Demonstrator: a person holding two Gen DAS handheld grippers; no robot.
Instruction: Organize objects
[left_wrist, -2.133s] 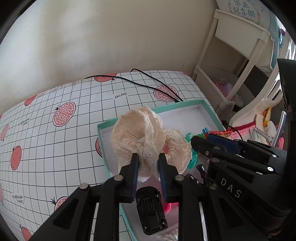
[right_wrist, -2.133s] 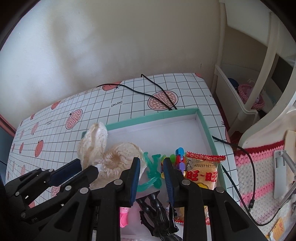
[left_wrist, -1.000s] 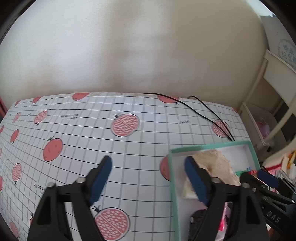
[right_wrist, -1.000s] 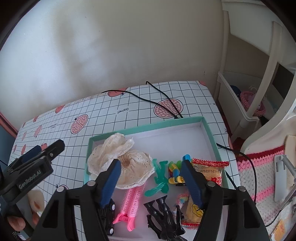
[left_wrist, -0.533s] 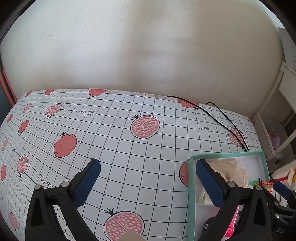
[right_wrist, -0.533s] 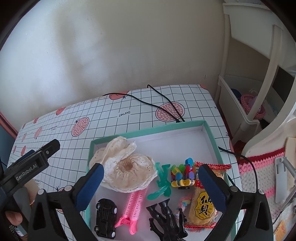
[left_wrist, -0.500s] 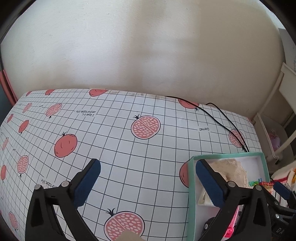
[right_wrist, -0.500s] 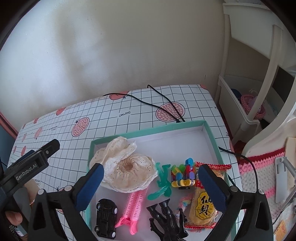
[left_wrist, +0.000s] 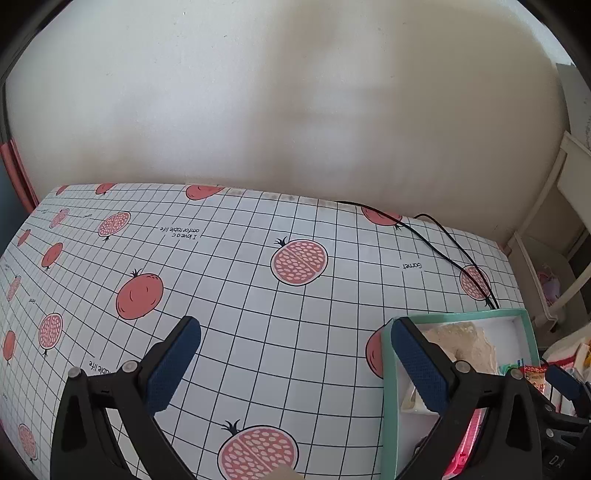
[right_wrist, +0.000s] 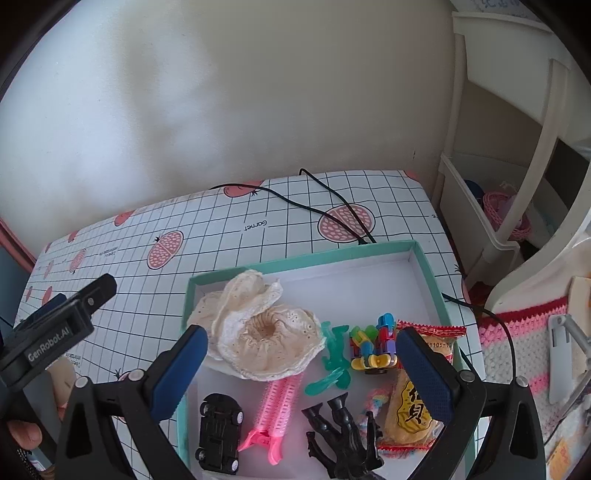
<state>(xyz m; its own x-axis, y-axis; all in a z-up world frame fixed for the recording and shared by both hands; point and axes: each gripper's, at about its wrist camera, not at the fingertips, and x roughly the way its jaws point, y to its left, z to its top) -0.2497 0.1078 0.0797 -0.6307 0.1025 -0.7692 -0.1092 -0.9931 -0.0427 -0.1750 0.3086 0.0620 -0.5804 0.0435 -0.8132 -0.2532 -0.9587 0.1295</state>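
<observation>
The lace scrunchie (right_wrist: 258, 332) lies in the near-left corner of the teal box (right_wrist: 306, 256), crumpled into two ruffled rings, resting free with nothing pinching it. A couple of seconds ago my left gripper was closed on that lace just above the box; now it is let go and the cloth has settled on the white floor. Around it lie the rest of the small things: a green clip (right_wrist: 332, 360) just to its right, a block toy (right_wrist: 373, 345) of many colours beyond that, a snack packet (right_wrist: 413, 398) against the right wall, a pink hair clip (right_wrist: 279, 413) below the lace, a black toy car (right_wrist: 218, 430) at the near-left, and a black claw clip (right_wrist: 343, 435) at the near edge.

My right gripper (right_wrist: 301, 373) hovers over the box with its jaws spread as wide as they go, empty, where a moment ago they stood nearly together over the green clip. My left gripper (left_wrist: 295, 365) is likewise wide apart and holding nothing; it has swung away to the left and now looks out over the bare pomegranate-print tablecloth (left_wrist: 258, 295), with only the box's corner at its right finger. A black cable (right_wrist: 332, 210) trails across the cloth behind the box.

I judge the sorting is close to done: everything I can see of the loose things is inside the box, and both tools have drawn back empty. I see nothing left on the cloth to fetch, though the near table edge is hidden from me.
</observation>
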